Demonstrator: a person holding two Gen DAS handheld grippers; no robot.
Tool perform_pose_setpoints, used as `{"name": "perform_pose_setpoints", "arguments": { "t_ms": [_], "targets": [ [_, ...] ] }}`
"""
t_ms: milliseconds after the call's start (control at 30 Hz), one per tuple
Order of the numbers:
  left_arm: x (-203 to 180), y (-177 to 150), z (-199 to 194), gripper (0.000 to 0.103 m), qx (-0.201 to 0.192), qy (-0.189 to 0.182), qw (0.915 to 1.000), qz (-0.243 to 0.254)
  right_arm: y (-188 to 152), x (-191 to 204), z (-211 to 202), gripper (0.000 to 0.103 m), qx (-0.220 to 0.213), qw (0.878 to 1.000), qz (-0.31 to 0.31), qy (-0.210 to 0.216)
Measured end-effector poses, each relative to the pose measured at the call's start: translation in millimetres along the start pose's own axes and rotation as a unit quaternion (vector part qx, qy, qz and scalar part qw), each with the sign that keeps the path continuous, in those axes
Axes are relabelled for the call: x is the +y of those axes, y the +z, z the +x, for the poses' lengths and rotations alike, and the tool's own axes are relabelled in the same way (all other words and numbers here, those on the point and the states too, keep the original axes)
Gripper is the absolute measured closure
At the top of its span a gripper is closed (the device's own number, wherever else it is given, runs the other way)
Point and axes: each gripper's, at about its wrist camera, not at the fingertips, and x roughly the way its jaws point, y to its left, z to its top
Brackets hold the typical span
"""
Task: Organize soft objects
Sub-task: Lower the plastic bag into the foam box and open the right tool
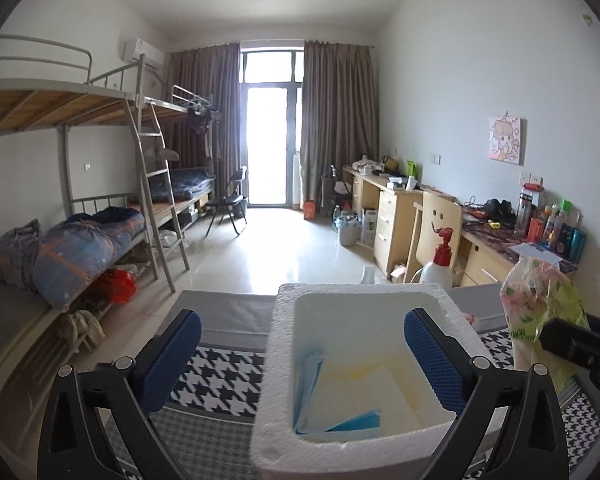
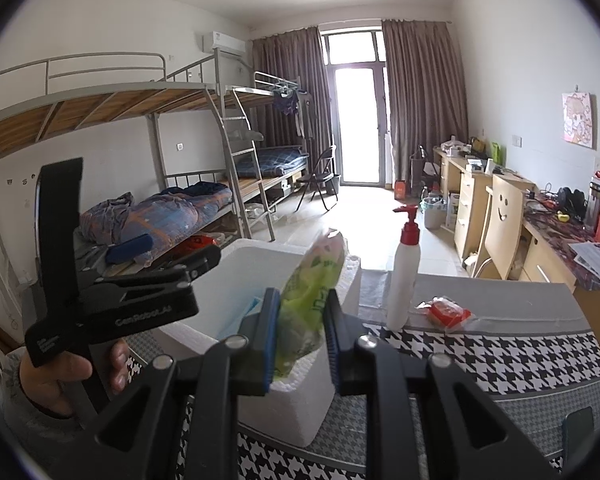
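Note:
A white foam box (image 1: 284, 364) sits on the houndstooth cloth; blue and pale yellow soft items (image 1: 340, 424) lie inside it. My left gripper (image 1: 302, 344) is open and empty, its blue pads spread over the box. My right gripper (image 2: 302, 328) is shut on a green and pink plastic packet (image 2: 312, 296), held upright above the box's right rim (image 2: 300, 384). The packet also shows in the left wrist view (image 1: 540, 300) at the right. A red packet (image 2: 446, 312) lies on the cloth to the right.
A white pump bottle with a red top (image 2: 406, 276) stands just right of the box. Bunk beds (image 1: 80, 240) line the left wall. Desks and a wooden chair (image 1: 440, 232) line the right wall. The table edge (image 2: 580, 304) is to the right.

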Motion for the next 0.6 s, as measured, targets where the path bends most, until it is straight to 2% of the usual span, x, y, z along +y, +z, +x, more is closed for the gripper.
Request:
{"name": "perform_pose_setpoints", "arguments": {
  "t_ms": [600],
  "targets": [
    [33,-15,-17,0.001,0.002,0.018,0.9997,-0.017,8,13,23,0.078,0.011,1.0,0.0,0.012]
  ]
}}
